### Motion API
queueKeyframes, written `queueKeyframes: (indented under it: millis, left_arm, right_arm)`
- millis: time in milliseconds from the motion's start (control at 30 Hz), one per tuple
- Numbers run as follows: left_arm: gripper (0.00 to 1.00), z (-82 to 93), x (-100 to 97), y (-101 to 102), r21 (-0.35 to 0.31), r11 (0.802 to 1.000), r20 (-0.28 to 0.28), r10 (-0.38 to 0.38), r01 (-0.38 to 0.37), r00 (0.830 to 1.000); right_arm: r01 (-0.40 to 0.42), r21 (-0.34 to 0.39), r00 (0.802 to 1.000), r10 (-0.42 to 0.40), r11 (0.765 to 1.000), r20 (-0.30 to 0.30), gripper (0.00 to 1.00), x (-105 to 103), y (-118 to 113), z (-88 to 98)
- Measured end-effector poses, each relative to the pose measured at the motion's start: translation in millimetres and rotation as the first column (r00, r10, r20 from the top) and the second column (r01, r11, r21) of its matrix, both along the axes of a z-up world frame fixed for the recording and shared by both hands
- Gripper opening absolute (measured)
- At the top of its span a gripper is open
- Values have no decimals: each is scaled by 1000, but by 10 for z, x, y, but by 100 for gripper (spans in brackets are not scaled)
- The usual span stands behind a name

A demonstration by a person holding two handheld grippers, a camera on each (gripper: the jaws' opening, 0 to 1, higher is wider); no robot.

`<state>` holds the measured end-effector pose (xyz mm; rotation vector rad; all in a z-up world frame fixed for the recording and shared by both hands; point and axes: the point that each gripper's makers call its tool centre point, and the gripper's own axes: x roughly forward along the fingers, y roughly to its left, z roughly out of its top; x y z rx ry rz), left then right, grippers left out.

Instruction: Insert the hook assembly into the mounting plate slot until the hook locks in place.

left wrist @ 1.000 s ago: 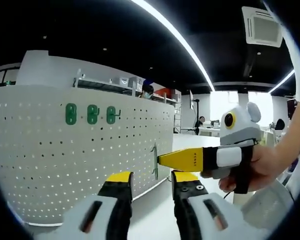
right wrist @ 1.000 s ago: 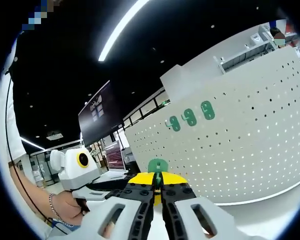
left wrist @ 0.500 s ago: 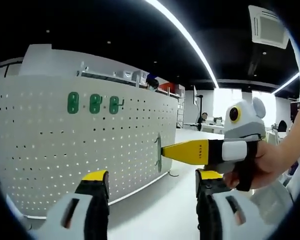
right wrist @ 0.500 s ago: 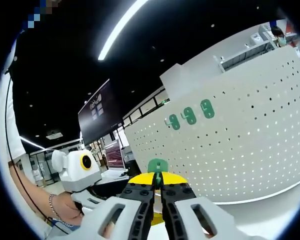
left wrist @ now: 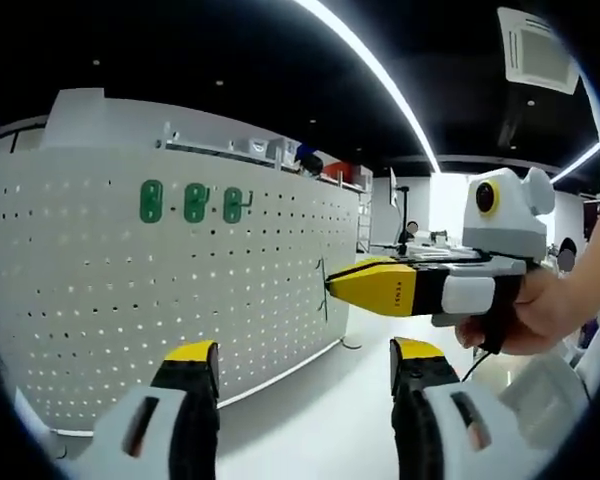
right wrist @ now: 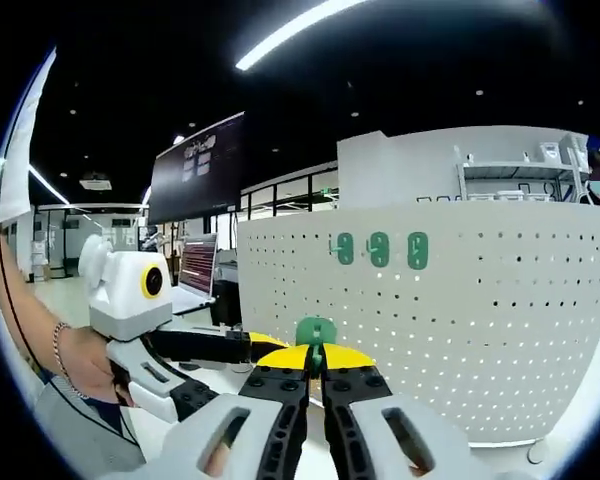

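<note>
Three green hooks (right wrist: 379,249) are seen mounted high on the white perforated mounting plate (right wrist: 500,300). A fourth green hook assembly (right wrist: 316,333) is clamped between the closed jaws of the right tool (right wrist: 316,375), away from the plate. From the left gripper view, the hook (left wrist: 323,290) is seen edge-on at the right tool's (left wrist: 330,287) yellow tip, near the panel (left wrist: 130,300); the left tool (left wrist: 305,365) is held wide open, with nothing in it.

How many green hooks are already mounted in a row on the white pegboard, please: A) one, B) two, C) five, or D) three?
D: three green hooks sit side by side on the white pegboard in the right gripper view, apart from the green hook piece clamped in the right gripper.
</note>
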<state>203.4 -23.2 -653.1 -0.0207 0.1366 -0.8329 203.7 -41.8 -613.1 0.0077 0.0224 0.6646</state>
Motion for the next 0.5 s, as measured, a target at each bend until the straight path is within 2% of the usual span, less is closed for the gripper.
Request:
queueKeyframes:
  millis: [500]
  left_arm:
    - [70, -96, -19, 187, 8, 999, -12, 33, -33, 999]
  right_arm:
    - [97, 41, 995, -95, 994, -29, 1, 327, -289, 101]
